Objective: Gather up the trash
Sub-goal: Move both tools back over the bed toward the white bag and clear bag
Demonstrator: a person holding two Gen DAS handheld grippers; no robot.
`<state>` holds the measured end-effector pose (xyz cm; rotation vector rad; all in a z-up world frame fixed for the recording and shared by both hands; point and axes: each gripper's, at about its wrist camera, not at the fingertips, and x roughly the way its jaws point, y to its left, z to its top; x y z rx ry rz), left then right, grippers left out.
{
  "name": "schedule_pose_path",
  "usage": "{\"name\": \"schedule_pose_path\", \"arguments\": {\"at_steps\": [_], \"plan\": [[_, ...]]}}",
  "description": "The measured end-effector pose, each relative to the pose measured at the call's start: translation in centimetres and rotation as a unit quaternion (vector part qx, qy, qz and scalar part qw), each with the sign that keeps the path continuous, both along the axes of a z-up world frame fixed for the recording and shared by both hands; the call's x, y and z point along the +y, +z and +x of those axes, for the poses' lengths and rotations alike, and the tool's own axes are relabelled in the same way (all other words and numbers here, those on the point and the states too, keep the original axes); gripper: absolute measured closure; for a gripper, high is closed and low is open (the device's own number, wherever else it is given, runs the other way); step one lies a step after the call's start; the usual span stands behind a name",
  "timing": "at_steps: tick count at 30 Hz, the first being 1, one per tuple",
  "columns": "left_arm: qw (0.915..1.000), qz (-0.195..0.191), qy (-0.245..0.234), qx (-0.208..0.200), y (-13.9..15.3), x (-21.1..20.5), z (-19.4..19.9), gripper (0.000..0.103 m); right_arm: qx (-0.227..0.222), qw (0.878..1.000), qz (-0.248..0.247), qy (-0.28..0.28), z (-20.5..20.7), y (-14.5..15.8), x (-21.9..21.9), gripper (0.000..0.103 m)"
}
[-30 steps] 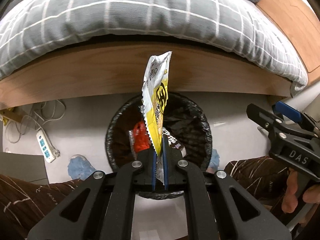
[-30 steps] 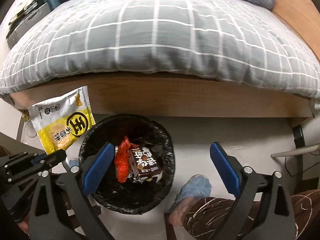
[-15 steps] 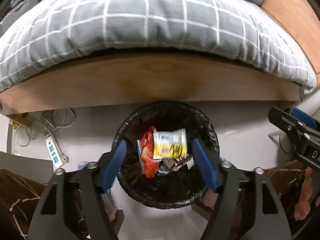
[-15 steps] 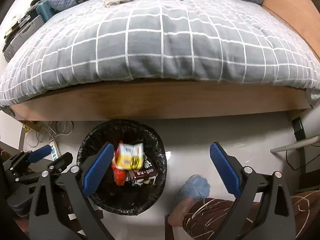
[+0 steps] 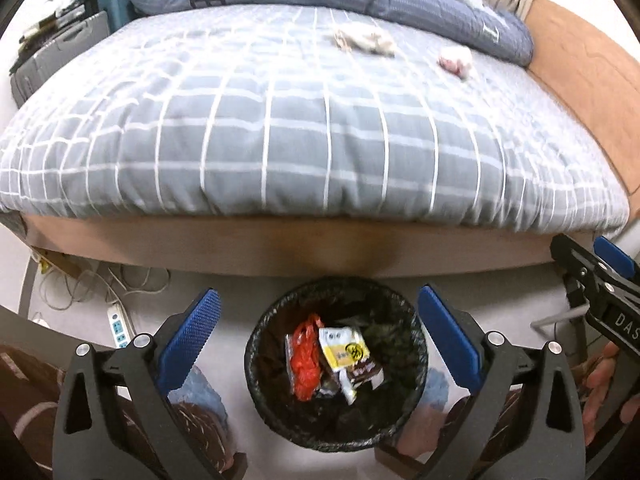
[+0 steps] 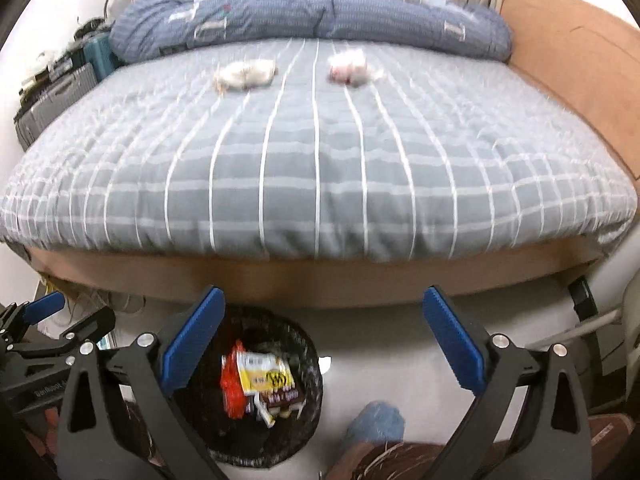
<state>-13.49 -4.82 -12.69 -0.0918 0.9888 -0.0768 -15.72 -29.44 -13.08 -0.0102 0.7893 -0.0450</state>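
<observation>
The left hand-held gripper point(image 5: 318, 334) is opening, its blue pads standing wide apart with nothing between them. It hangs above a black-lined trash bin point(image 5: 256, 364) on the floor at the foot of the bed. The right hand-held gripper point(image 6: 324, 334) is likewise spread wide and holds nothing.

Inside the bin lies a yellow-and-white snack packet point(image 5: 344, 350), resting on top of a red wrapper point(image 5: 306, 364) and a brown wrapper point(image 5: 362, 370).

Beyond the bin stands the wooden bed frame point(image 5: 320, 248), covered by a grey checked duvet point(image 5: 280, 128). Two items remain on the duvet near the blue pillow point(image 6: 304, 16): a crumpled white piece point(image 6: 245, 74) and a white-and-pink crumpled piece point(image 6: 349, 66), a little apart from each other.

A white power strip point(image 5: 118, 326) and loose cables lie on the floor to the left of the bin.
</observation>
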Motion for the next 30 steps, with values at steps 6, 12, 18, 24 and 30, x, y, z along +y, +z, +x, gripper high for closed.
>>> {"name": "schedule_pose_path", "arguments": {"at_steps": [6, 12, 18, 24, 30], "plan": [[0.9996, 0.001, -0.001, -0.027, 3.1, -0.2, 2.6, 0.006, -0.050, 0.999, -0.001, -0.013, 1.5, 4.0, -1.7, 0.008], [0.9979, -0.006, 0.009, -0.064, 6.3, -0.1, 6.4, 0.006, -0.064, 0.998, 0.007, -0.027, 4.8, 6.2, -3.3, 0.008], [0.9961, -0.008, 0.009, -0.088, 8.5, 0.0, 9.6, 0.006, -0.076, 0.997, 0.002, -0.031, 7.5, 7.6, -3.8, 0.008], [0.9954, -0.001, 0.004, -0.095, 9.5, -0.2, 12.6, 0.006, -0.084, 0.996, -0.003, -0.027, 10.3, 8.5, -3.4, 0.008], [0.9952, 0.001, -0.003, -0.098, 9.8, -0.4, 15.7, 0.006, -0.080, 0.997, -0.005, -0.021, 13.3, 8.7, -3.0, 0.008]]}}
